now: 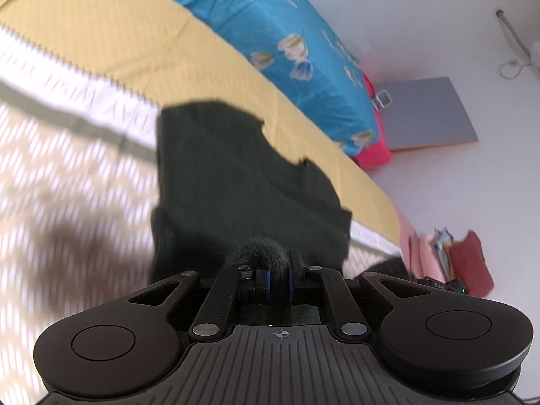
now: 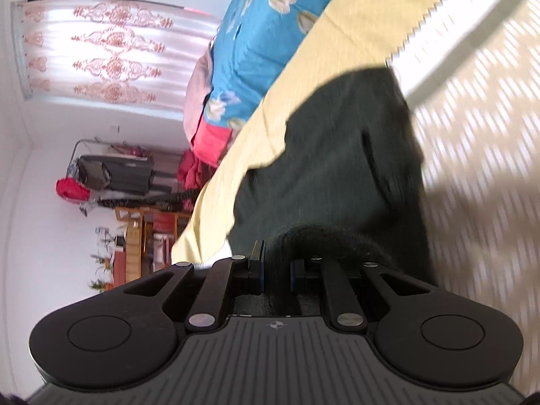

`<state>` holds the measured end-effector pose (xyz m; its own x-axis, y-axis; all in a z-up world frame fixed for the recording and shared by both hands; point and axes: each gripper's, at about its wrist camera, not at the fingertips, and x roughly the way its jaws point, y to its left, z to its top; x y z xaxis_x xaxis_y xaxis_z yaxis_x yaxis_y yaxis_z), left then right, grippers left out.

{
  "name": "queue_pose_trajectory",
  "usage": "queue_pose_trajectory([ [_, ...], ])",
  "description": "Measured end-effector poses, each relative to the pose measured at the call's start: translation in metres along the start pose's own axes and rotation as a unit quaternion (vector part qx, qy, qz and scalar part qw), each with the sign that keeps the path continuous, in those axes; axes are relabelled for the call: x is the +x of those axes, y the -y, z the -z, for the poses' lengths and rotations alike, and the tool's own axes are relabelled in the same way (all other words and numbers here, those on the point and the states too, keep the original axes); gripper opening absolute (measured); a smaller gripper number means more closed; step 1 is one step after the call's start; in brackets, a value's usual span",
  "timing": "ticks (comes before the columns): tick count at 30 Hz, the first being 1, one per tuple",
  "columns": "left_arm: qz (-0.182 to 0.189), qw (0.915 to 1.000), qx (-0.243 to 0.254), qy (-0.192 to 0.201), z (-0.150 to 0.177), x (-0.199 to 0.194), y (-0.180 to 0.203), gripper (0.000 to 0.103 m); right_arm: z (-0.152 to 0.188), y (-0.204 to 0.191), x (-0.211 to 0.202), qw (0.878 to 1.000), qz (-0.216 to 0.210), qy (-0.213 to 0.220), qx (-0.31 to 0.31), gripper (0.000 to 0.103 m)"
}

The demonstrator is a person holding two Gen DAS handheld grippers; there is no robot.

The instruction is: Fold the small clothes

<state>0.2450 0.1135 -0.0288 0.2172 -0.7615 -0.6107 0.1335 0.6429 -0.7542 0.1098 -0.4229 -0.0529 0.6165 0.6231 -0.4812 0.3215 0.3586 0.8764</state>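
Observation:
A small dark green knit garment lies over the bed, partly on the yellow sheet and partly on the patterned cream blanket. My left gripper is shut on a bunched edge of it at the near side. In the right wrist view the same garment stretches away from my right gripper, which is shut on another bunched edge. Both views are tilted and blurred by motion. The part of the cloth between the jaws is hidden.
A yellow sheet and a cream patterned blanket cover the bed. A blue floral quilt lies at the far side. A grey mat is on the floor. A clothes rack and wooden shelves stand by the wall.

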Motion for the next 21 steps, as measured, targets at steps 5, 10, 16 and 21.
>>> queue_pose_trajectory([
  [5,-0.016,0.9998,-0.008,0.007,-0.050,0.032,-0.010,0.073,-0.045,0.004,0.031,1.000,0.013,0.022,0.015,0.015],
  [10,-0.037,0.9991,-0.016,0.015,-0.086,0.052,-0.021,0.073,-0.077,0.012,0.057,0.998,0.017,0.042,0.036,0.015],
  [16,-0.081,0.9960,-0.035,0.017,-0.103,0.059,-0.037,0.077,-0.093,0.032,0.065,0.988,0.064,0.100,0.103,0.043],
  [21,-0.114,0.9906,-0.036,0.067,-0.098,0.027,-0.037,0.091,-0.078,-0.006,0.053,0.981,0.103,0.165,-0.003,0.058],
])
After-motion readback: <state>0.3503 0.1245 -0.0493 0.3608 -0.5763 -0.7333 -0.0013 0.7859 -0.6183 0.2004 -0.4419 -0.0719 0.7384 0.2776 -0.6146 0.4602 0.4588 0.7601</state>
